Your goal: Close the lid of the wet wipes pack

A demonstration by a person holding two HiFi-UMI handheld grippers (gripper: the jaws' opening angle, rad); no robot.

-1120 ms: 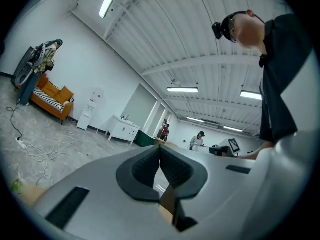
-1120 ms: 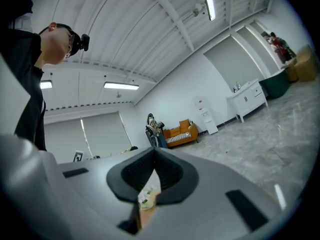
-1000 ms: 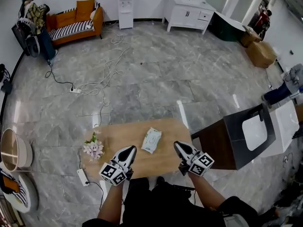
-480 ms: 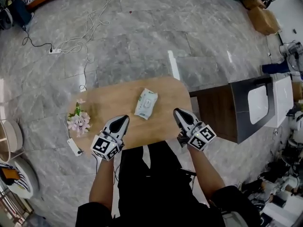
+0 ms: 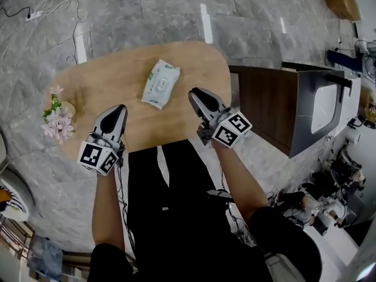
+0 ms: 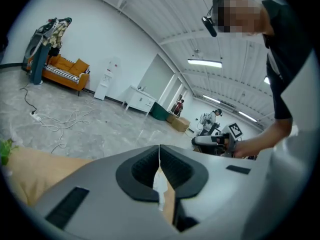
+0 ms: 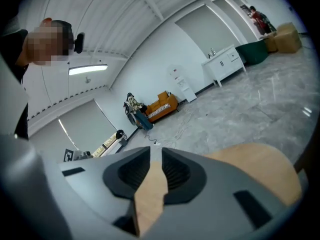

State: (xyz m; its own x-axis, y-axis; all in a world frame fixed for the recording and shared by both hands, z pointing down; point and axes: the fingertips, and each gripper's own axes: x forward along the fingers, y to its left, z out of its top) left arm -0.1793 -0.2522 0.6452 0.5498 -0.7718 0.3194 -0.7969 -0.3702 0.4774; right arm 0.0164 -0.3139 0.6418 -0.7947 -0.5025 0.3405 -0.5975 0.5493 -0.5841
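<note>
The wet wipes pack (image 5: 160, 84), pale green and white, lies flat on the wooden table (image 5: 111, 75), just past the middle. Its lid is too small to read. My left gripper (image 5: 120, 108) hovers over the near edge, left of the pack and short of it; its jaws meet at the tips (image 6: 159, 153) with nothing held. My right gripper (image 5: 194, 93) sits just right of the pack's near end, apart from it. Its jaws (image 7: 156, 156) are opening, a narrow gap showing only bare table between them.
A small bunch of pink flowers (image 5: 57, 121) stands at the table's left end. A dark cabinet (image 5: 276, 107) butts against the right end. Grey marble floor (image 5: 153, 10) with cables lies beyond. The person's legs (image 5: 170, 216) are against the near edge.
Both grippers have come down towards the table's near edge, and the head view has tipped further down. The pack has stayed where it was on the table.
</note>
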